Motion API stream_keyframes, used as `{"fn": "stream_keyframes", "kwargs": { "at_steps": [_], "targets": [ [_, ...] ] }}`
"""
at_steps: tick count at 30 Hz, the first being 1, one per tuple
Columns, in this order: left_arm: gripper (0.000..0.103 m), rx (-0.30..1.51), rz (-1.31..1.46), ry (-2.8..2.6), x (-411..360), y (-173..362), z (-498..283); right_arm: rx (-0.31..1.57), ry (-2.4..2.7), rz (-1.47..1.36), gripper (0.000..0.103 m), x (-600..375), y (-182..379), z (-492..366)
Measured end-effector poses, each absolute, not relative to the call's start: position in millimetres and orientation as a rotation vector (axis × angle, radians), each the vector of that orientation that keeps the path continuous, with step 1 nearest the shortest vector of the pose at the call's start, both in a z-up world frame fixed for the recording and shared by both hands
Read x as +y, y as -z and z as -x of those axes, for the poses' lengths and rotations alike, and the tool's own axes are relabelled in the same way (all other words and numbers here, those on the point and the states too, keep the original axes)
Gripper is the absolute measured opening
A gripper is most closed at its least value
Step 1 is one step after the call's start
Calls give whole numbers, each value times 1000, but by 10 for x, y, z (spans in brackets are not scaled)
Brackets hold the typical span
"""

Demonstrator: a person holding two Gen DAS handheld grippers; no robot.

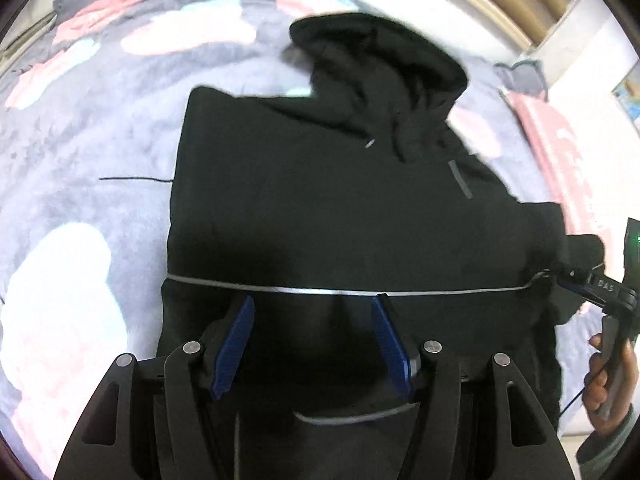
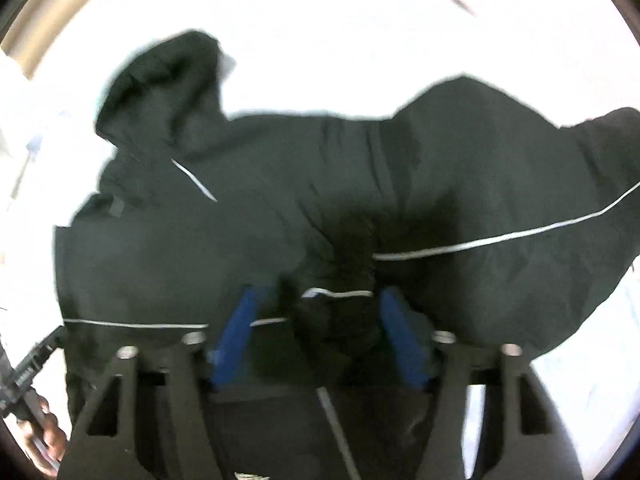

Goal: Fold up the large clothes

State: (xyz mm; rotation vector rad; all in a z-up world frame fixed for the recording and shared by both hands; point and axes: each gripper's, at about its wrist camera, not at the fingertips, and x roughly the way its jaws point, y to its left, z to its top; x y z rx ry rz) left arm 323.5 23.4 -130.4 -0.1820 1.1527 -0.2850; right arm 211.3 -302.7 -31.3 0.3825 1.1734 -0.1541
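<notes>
One black hooded jacket (image 1: 340, 208) with thin pale piping lies spread across the frame's centre on a grey blanket (image 1: 80, 152) with pink blotches, while two tongs work it: the left tongs (image 1: 312, 340) apart above its hem, the right tongs (image 2: 316, 332) holding bunched fabric.

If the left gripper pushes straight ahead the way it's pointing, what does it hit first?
Probably the black hooded jacket itself: the open left gripper points onto its body near the thin grey stripe. Depth is unclear.
</notes>
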Motion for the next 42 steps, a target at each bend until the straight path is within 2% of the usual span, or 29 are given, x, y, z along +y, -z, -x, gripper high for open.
{"fn": "stream_keyframes", "kwargs": {
  "at_steps": [5,11,16,22,32,42],
  "targets": [
    [62,1191,165,266,178,1469,-3161,1167,56,-242,73,-2434,260,-2057],
    [65,1230,57,239,46,1862,-3154,1279,68,-88,68,-1968,984,-2129],
    [67,1233,32,236,37,1811,-3169,1273,93,-47,68,-1862,959,-2064],
    [67,1224,-71,304,-122,1409,-2762,1282,41,-137,69,-2064,607,-1801],
    [67,1178,-109,384,-627,743,-2430,1224,234,-308,71,-3180,48,-976],
    [67,1110,-154,420,-1265,359,-2753,1056,566,-562,76,-5147,-399,-373]
  ]
}}
